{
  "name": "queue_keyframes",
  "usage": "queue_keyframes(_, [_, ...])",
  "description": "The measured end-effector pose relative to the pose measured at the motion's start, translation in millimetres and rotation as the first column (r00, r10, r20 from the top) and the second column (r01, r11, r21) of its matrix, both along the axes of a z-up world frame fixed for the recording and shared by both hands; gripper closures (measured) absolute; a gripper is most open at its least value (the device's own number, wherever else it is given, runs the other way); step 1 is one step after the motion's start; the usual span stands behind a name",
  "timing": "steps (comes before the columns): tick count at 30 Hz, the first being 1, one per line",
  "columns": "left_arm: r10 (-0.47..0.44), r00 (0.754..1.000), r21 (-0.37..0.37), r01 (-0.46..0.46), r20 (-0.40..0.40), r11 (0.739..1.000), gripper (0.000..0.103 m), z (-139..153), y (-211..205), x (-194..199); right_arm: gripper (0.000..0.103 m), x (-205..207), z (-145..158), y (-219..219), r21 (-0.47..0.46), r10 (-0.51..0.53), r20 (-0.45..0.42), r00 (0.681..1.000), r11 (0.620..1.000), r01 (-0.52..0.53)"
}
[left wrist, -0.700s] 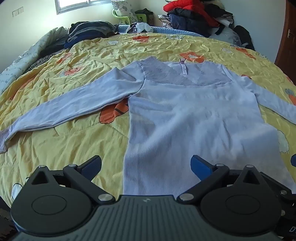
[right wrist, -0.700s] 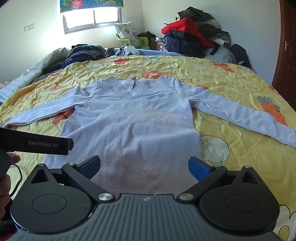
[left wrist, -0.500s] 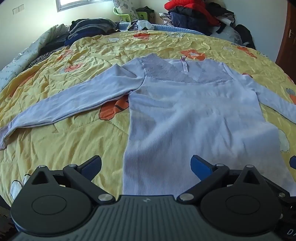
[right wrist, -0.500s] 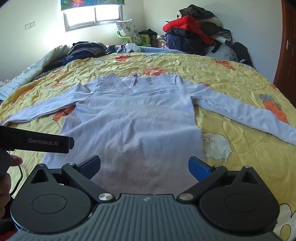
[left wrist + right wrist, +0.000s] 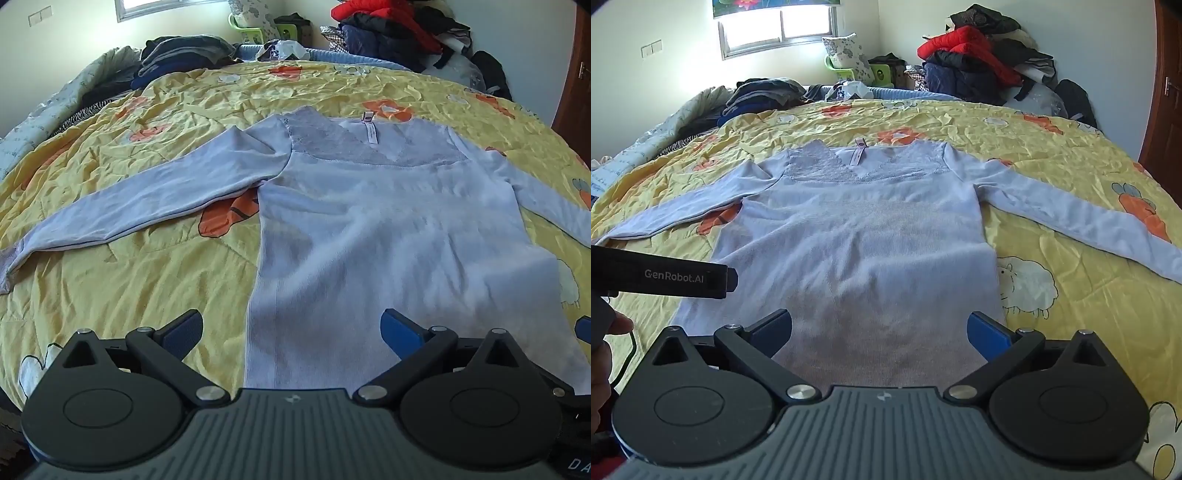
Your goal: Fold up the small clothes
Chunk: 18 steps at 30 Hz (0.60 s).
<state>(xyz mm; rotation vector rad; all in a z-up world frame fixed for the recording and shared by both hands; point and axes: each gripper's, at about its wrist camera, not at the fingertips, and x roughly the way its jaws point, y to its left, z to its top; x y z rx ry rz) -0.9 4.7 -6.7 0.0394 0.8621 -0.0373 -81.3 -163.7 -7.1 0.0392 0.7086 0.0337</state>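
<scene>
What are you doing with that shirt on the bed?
A person holds two grippers over a pale lilac long-sleeved top spread flat on a yellow cartoon-print bedspread. The left gripper and the right gripper are both open above its hem, gripping nothing. Both sleeves lie stretched outward; no fold is made yet.

L gripper (image 5: 291, 326) & R gripper (image 5: 879, 326) both tilted down, jaws wide apart, nothing between; person's hand (image 5: 602, 354) at left edge

We count one pale blue top (image 5: 857, 236) spread at the bed's (image 5: 1052, 155) near edge, two grippers, one pillow (image 5: 846, 55), and two clothing heaps along its far edge.
</scene>
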Motion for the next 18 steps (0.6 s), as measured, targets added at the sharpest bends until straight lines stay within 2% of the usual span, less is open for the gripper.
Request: queue_keyframes(18, [0.004,1.000,0.008,-0.004,0.000,1.000,0.000,-1.0,-0.8,0.2,0.001,1.4,-3.1,-2.2,0.026,0.015,-0.011,1.000,1.000,-0.014])
